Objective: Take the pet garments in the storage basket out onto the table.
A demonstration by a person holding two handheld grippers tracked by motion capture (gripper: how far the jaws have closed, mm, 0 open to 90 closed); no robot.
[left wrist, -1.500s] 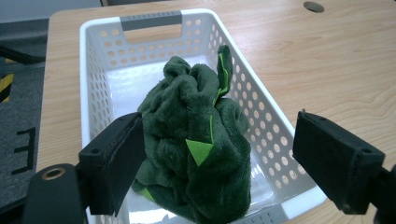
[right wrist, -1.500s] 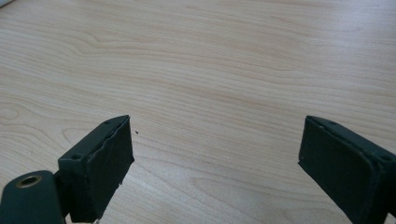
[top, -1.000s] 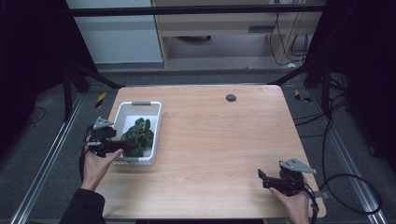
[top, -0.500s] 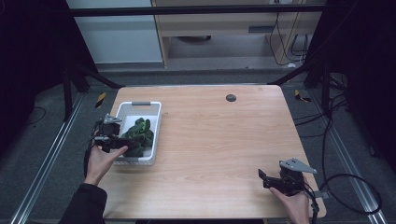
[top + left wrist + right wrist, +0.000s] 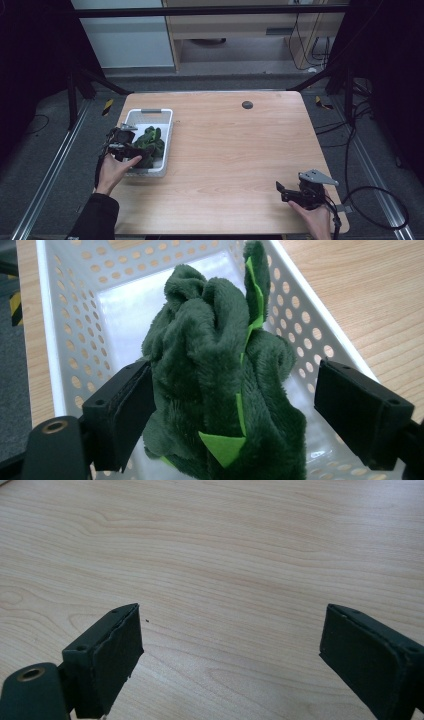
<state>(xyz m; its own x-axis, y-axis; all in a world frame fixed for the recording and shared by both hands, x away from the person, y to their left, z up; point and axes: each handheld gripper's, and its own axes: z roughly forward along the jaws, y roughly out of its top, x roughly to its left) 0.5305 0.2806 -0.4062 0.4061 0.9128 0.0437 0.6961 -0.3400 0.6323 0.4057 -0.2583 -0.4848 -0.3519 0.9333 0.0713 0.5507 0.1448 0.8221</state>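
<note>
A dark green plush toy with light green trim lies crumpled in a white perforated basket at the table's left edge. My left gripper reaches into the basket from the left. In the left gripper view the plush toy fills the space between the jaws of the left gripper, which is open; the left jaw touches the fabric and the right jaw stands apart from it. The basket wall rises behind. My right gripper rests near the table's front right corner. In its own view the right gripper is open over bare wood.
A small black round grommet sits in the wooden tabletop near the back edge. A cable trails from the right gripper off the table's right side. Dark frame legs stand beyond the back corners.
My left gripper has moved a little to the right, deeper into the basket and around the plush toy. The right gripper has stayed still.
</note>
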